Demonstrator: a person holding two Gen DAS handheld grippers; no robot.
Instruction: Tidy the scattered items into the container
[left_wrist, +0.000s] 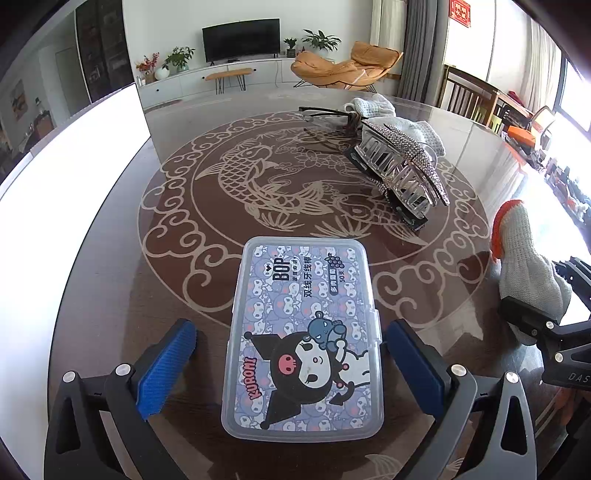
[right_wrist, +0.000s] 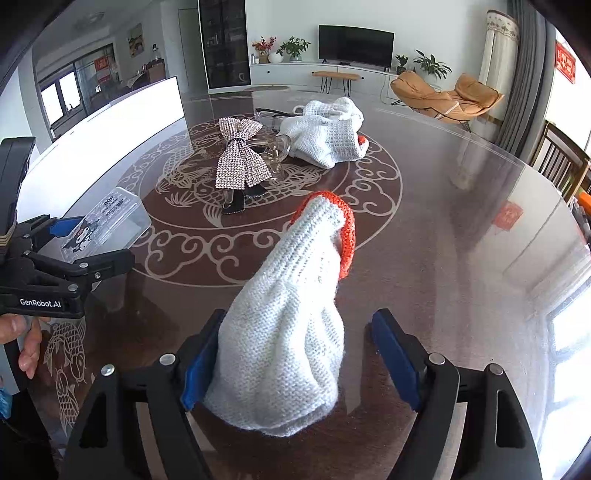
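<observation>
Left jaws: your left gripper (left_wrist: 291, 363) stands wide around the flat, clear-plastic box (left_wrist: 303, 336), untouched.
Right jaws: your right gripper (right_wrist: 301, 363) gapes; the knitted white glove (right_wrist: 288, 332) leans on its left pad.

We see bright daylight from windows (left_wrist: 576, 99) at three o'clock, blown out white. Glare sheens the glossy surface (right_wrist: 461, 229), which mirrors the room. Both views stay sharp centrally, bending strongly and darkening to black at the corners.
</observation>
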